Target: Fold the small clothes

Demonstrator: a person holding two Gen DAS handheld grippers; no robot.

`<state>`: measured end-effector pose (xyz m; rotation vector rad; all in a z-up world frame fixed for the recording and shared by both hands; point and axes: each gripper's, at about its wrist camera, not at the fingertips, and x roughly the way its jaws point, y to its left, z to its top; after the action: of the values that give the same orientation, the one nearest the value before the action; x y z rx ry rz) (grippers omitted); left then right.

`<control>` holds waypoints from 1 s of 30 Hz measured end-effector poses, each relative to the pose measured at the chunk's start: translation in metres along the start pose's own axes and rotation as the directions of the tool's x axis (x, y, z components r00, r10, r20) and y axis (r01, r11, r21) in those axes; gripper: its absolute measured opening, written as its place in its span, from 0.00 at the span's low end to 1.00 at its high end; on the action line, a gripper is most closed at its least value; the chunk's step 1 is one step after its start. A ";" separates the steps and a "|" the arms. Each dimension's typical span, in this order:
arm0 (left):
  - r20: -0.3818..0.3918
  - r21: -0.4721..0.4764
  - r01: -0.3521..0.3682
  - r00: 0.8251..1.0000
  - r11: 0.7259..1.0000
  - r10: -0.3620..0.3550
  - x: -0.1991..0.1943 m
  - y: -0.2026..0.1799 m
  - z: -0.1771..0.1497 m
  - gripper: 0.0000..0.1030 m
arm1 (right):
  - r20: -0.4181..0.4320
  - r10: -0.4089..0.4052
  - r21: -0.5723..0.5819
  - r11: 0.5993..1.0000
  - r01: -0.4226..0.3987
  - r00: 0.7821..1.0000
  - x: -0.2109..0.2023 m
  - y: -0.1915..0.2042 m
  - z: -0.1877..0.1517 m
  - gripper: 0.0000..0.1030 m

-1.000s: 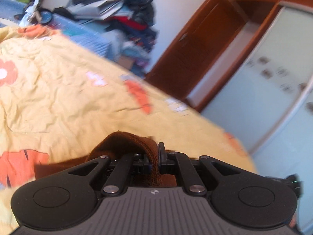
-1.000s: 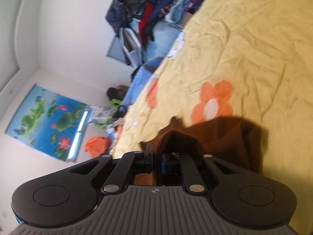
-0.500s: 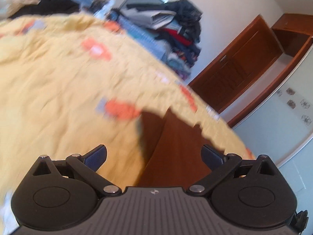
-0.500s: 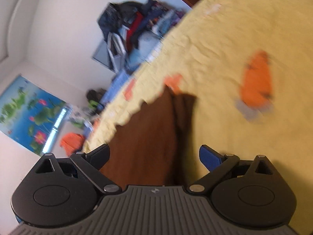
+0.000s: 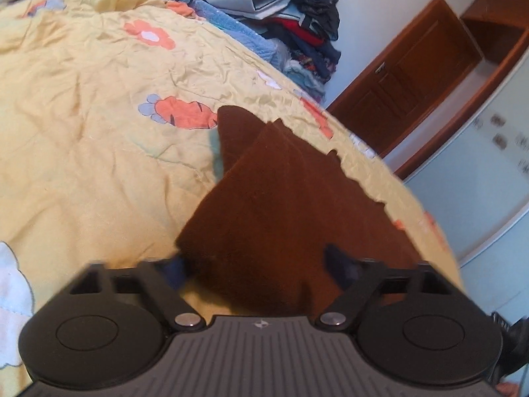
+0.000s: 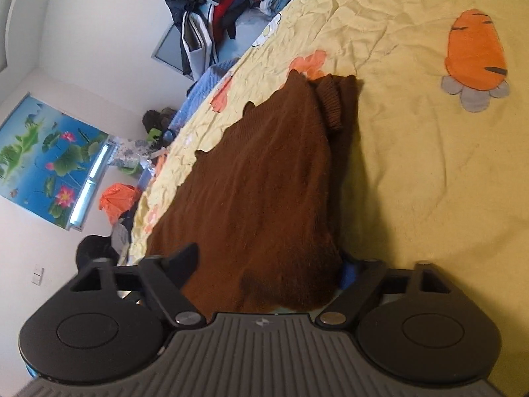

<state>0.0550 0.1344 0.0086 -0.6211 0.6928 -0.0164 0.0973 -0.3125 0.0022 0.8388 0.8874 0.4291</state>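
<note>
While the brown sweater (image 5: 281,205) lies flat on the yellow bedsheet (image 5: 99,165), near the bed's edge, I have a gripper at each near corner of it. It already looks folded lengthwise: layered edges run away from me, and in the right view a ribbed cuff (image 6: 330,106) sits on top at the far end.

My left gripper (image 5: 254,264) is about half open and its jaws are closing, with the sweater's near corner between the fingers; I cannot see the pads pressing on it yet. My right gripper (image 6: 267,264) is the same, half open and closing, with the near hem between the fingers and the blue pad (image 6: 347,273) just beside the cloth's edge.

I judge the knit to be soft, light and limp. It will sag and drape wherever I don't support it, and the stacked layers can slide over each other or peel apart if I pinch only the top one. The fuzzy surface should grip the pads well, so slipping is not my worry. I would take hold at the two near corners, deep enough to catch every layer, and lift both evenly so the fold carries over straight towards the cuff end.
</note>
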 end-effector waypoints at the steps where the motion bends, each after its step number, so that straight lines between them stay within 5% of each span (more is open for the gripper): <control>1: -0.006 0.014 -0.039 0.999 0.999 0.040 0.002 0.000 0.000 0.30 | -0.012 -0.023 0.002 1.000 0.023 1.000 0.005 -0.001 0.001 0.45; 2: -0.013 0.007 -0.052 0.999 0.999 0.052 0.002 0.003 0.001 0.23 | -0.025 -0.036 0.008 0.999 0.037 0.999 0.009 -0.005 0.003 0.29; 3: -0.027 -0.019 -0.043 0.999 0.999 0.042 0.002 0.008 0.004 0.19 | -0.023 -0.031 0.017 0.999 0.031 0.999 0.011 -0.008 0.004 0.26; 5: -0.062 -0.051 -0.032 0.998 0.998 0.029 0.003 0.014 0.008 0.11 | -0.020 -0.019 0.034 0.999 0.020 1.000 0.011 -0.011 0.004 0.24; 12: -0.061 -0.019 0.067 0.996 0.998 -0.068 -0.048 -0.003 0.004 0.09 | 0.003 0.042 -0.067 0.997 -0.041 0.999 -0.032 0.013 -0.009 0.20; 16: -0.111 0.033 0.105 0.989 0.994 -0.101 -0.095 0.003 -0.024 0.09 | -0.029 0.054 -0.102 0.993 -0.057 0.998 -0.077 0.011 -0.040 0.20; 19: -0.155 0.070 0.068 0.986 0.995 -0.057 -0.115 0.024 -0.058 0.10 | -0.059 0.011 -0.098 0.995 -0.017 0.998 -0.105 -0.005 -0.073 0.20; 22: -0.169 0.087 0.071 0.984 0.994 -0.055 -0.126 0.041 -0.079 0.12 | -0.094 -0.017 -0.057 0.998 0.011 0.995 -0.114 -0.024 -0.095 0.31; 24: -0.139 0.107 0.096 0.987 0.990 -0.081 -0.139 0.039 -0.069 0.15 | -0.069 -0.021 -0.024 1.000 0.019 0.997 -0.122 -0.030 -0.092 0.54; 27: -0.055 0.153 0.129 0.991 0.980 -0.122 -0.151 0.020 -0.035 0.41 | 0.082 0.020 -0.013 1.000 -0.019 0.996 -0.139 -0.025 -0.062 0.67; 28: -0.001 0.182 0.119 0.993 0.976 -0.121 -0.151 0.010 -0.023 0.74 | 0.118 0.030 -0.025 0.999 -0.027 0.993 -0.140 -0.020 -0.047 0.68; 29: 0.056 0.220 0.080 0.994 0.972 -0.094 -0.144 0.000 -0.012 0.95 | 0.136 0.028 -0.049 0.999 -0.022 0.990 -0.134 -0.014 -0.031 0.69; 30: 0.100 0.263 0.030 0.993 0.964 -0.058 -0.131 -0.012 -0.003 0.94 | 0.141 0.021 -0.084 0.996 -0.009 0.990 -0.125 -0.007 -0.017 0.69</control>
<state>-0.0468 0.1513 0.0910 -0.3808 0.5616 -0.1132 0.0112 -0.3893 0.0537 0.7901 0.7277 0.4117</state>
